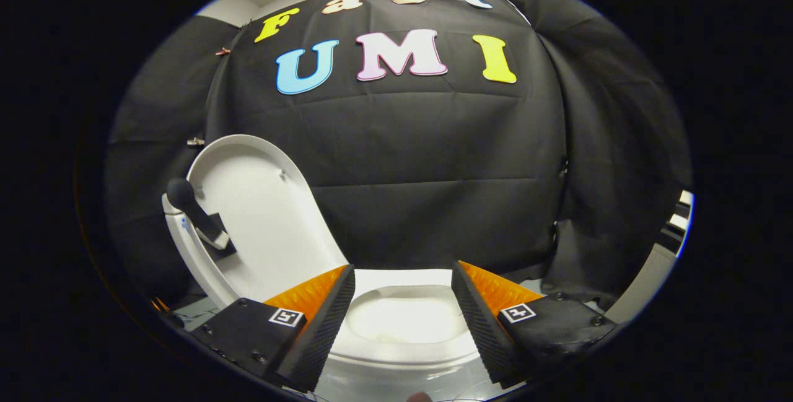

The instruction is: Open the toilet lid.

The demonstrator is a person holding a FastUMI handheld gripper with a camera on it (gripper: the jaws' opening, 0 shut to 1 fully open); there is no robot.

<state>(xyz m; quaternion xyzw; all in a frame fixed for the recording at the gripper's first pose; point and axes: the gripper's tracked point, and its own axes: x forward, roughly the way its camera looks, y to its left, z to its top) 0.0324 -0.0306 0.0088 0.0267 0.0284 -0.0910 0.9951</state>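
A white toilet lid (254,204) stands raised on edge, up and to the left of my fingers, its inner face turned toward me. A dark handle with a round knob (186,199) is fixed on a block near the lid's left rim. Below, the white seat ring (406,349) and the bowl (403,318) lie uncovered between my fingers. My gripper (403,278) is open, wide apart, with nothing held. The left finger (322,312) sits just below the lid's lower edge without touching it.
Black cloth walls close the booth behind the toilet and on both sides. A pale panel edge (657,266) shows at the far right. Thin cables lie on the floor at lower left (198,312).
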